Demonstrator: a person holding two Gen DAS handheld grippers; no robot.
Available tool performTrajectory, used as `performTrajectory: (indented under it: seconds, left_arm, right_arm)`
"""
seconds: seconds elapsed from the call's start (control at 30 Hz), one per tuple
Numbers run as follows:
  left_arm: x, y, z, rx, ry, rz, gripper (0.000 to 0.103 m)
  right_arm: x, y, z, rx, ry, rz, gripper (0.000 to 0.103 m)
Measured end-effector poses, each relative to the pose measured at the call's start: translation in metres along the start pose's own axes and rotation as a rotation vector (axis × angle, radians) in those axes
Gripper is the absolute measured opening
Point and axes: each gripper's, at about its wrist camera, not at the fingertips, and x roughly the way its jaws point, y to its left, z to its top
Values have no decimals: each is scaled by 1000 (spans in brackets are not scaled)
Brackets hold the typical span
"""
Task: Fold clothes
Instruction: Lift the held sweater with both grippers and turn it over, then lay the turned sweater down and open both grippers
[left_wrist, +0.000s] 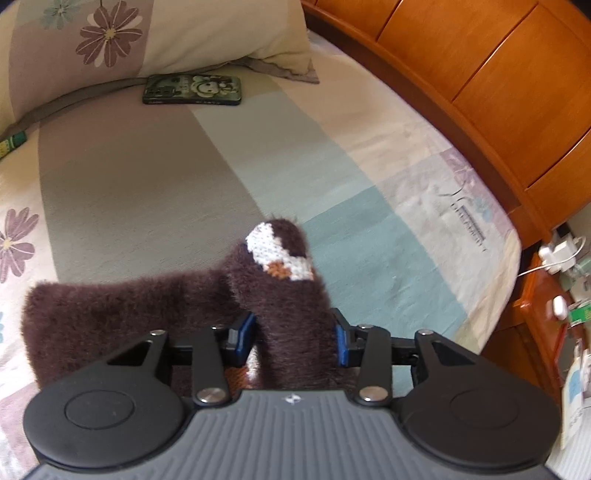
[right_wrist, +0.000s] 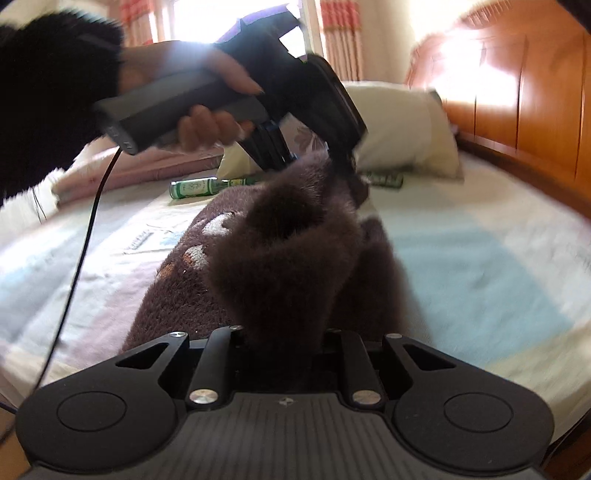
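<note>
Here, fuzzy dark-brown knitted garment (left_wrist: 122, 314) strung between both grippers above the patchwork bed sheet (left_wrist: 155, 192).
Left gripper (left_wrist: 293, 338) fingers clamped on one end, right gripper (right_wrist: 286, 338) fingers pinching the other; long axis running gripper to gripper, bulk trailing on bed.

Both hand-held grippers clamped: left (left_wrist: 293, 334), right (right_wrist: 282, 338), left raised higher.

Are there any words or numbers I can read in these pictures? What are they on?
None can be read for sure.
Bedsheet: a line of grey printed letters near its edge, too blurred to read.
Phone case: a cartoon picture, any lettering too small.
Green tube by the pillow: label print too blurred.
Brown fuzzy garment: a white and orange knitted patch, no letters.
Both claws: a small logo mark only, no words.
</note>
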Motion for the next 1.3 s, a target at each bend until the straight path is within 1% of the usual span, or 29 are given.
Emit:
performTrajectory:
  seconds: [0.1,0.23,0.3,0.33,0.4,0.47,0.57,0.63,0.7,0.73,0.77,0.8,0.9,0.97,1.0,1.07,1.1,1.17,1.23,1.3]
  left_arm:
    - [-11,1,-2,3,-24,-34,45]
    - [-32,5,-6,-1,-87,-119,48]
    - [-43,7,-8,-1,-116,-160,55]
    - [-46,8,-9,6,-119,-169,56]
    - [-51,10,-16,19,-119,-172,56]
    - [-54,14,-27,31,-115,-176,57]
    - [-56,22,-51,49,-114,-177,57]
    - [-56,29,-68,66,-110,-181,58]
    - [-53,34,-85,103,-107,-182,58]
    - [-49,37,-90,105,-106,-183,58]
    - [-44,40,-94,105,-104,-184,58]
    - [-39,43,-98,105,-103,-186,58]
    - [-24,52,-111,104,-99,-190,58]
    - [-20,59,-110,74,-99,-228,59]
    - [-20,59,-108,75,-98,-232,58]
    - [-28,56,-106,113,-112,-223,58]
    - [-35,56,-107,128,-132,-228,58]
    - [-50,55,-109,159,-175,-241,59]
    - [-64,61,-112,153,-218,-271,64]
    - [-70,69,-116,131,-242,-282,66]
  right_arm:
    - [2,-15,-4,96,15,51,24]
    - [2,-25,-10,180,31,93,27]
    - [0,-27,-10,206,32,97,29]
    - [-2,-28,-10,217,32,96,32]
    - [-6,-29,-10,223,19,102,34]
    - [-10,-34,-10,244,6,109,43]
    - [-13,-44,-10,301,-1,117,52]
    - [-15,-50,-10,339,-5,122,53]
    - [-17,-57,-9,377,-10,127,53]
    - [-18,-60,-9,396,-12,130,45]
    - [-17,-60,-8,394,-4,119,32]
    - [-16,-58,-5,385,15,102,31]
    - [-12,-54,-8,362,51,60,31]
    - [-11,-52,-12,357,76,28,34]
    - [-14,-50,-12,355,77,17,34]
    - [-25,-45,-8,333,61,-4,36]
    - [-33,-41,-4,314,52,-16,36]
    - [-47,-30,8,250,21,-61,42]
    - [-58,-18,23,179,-16,-101,43]
    - [-67,-3,42,100,-61,-130,44]
